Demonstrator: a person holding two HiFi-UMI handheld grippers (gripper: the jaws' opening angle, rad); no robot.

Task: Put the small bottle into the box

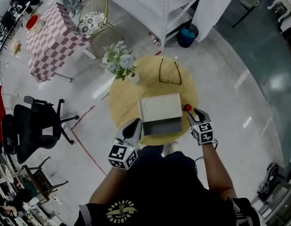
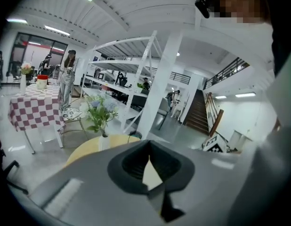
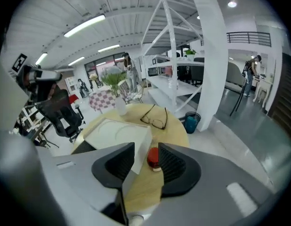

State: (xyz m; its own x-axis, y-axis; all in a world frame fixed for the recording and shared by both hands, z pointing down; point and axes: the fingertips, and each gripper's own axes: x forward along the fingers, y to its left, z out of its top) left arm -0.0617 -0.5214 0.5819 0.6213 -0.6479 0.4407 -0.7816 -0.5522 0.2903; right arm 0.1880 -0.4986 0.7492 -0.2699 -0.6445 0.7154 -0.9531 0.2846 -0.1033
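Small bottle [image 3: 154, 159], red-capped, stands just beside the white box [image 3: 116, 133]

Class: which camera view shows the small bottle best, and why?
The right gripper view: the bottle is close, red cap and pale base clear. The head view shows only a red dot beside the box. The left gripper view misses it.

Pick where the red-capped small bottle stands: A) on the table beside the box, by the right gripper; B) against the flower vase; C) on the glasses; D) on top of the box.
A: the small bottle stands on the table just right of the box, in line with the right gripper and its open jaws.
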